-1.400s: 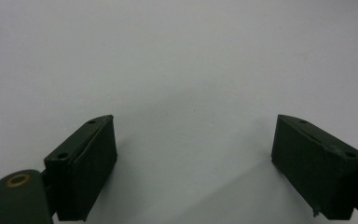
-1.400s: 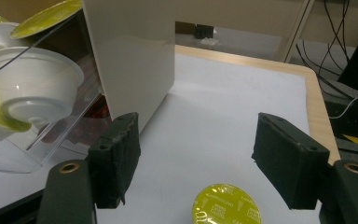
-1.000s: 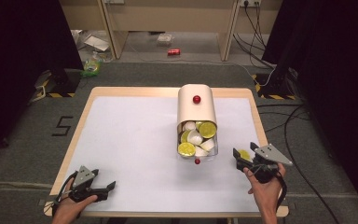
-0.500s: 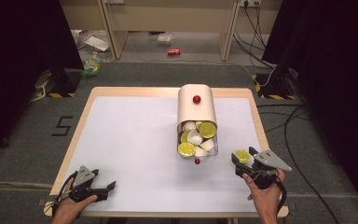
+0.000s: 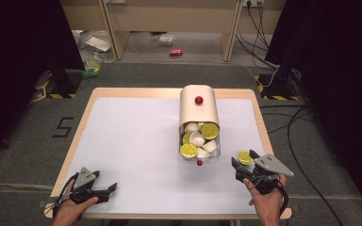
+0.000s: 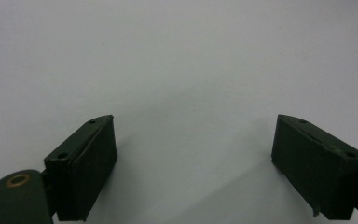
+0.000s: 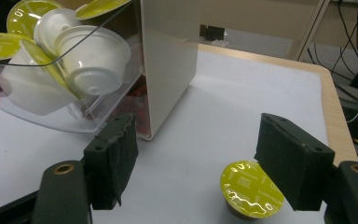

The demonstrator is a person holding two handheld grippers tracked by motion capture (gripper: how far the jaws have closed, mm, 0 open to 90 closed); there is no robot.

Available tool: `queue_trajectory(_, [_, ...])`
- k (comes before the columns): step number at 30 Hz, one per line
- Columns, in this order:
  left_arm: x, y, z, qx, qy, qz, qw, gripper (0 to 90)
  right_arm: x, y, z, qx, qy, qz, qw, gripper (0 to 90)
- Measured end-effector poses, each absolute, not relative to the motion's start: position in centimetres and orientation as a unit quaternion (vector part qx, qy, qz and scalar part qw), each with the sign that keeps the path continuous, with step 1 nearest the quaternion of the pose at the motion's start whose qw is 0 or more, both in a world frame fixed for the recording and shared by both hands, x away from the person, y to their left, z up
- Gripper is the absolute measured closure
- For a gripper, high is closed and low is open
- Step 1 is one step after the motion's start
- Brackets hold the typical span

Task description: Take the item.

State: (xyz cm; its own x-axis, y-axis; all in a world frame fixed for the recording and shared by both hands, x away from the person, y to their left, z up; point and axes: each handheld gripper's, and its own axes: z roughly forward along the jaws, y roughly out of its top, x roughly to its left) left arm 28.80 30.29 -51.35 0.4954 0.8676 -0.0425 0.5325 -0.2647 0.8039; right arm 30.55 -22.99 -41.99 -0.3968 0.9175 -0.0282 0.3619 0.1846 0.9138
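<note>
A cream box (image 5: 199,110) with a red knob stands at the table's middle right. Its clear drawer (image 5: 200,143) is pulled out toward me and holds several white capsules with yellow-green lids. The drawer (image 7: 51,109) and the box (image 7: 168,60) also fill the upper left of the right gripper view. One loose capsule (image 5: 244,157) sits lid-up on the table right of the drawer. My right gripper (image 5: 243,160) is open around it, and the capsule (image 7: 251,189) lies close to the right-hand jaw. My left gripper (image 5: 109,192) rests open at the near left, with nothing between its jaws (image 6: 193,135).
The white table top (image 5: 132,141) has a wooden rim. The table's right edge (image 7: 338,126) runs close to the right gripper. Cables and dark stands lie on the floor to the right, and a red can (image 5: 175,52) lies beyond the table.
The right gripper has drawn back a little toward the near edge, and the loose capsule stays on the table. The left gripper has not moved.
</note>
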Motion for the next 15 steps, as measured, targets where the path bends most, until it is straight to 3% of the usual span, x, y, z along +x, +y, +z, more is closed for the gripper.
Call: queue_trajectory(15, [28.8, 30.28, -51.35, 0.767, 0.456, 0.21, 0.4, 13.2, 29.55, -22.86, -41.92, 0.45, 0.705, 0.455, 0.306, 27.4])
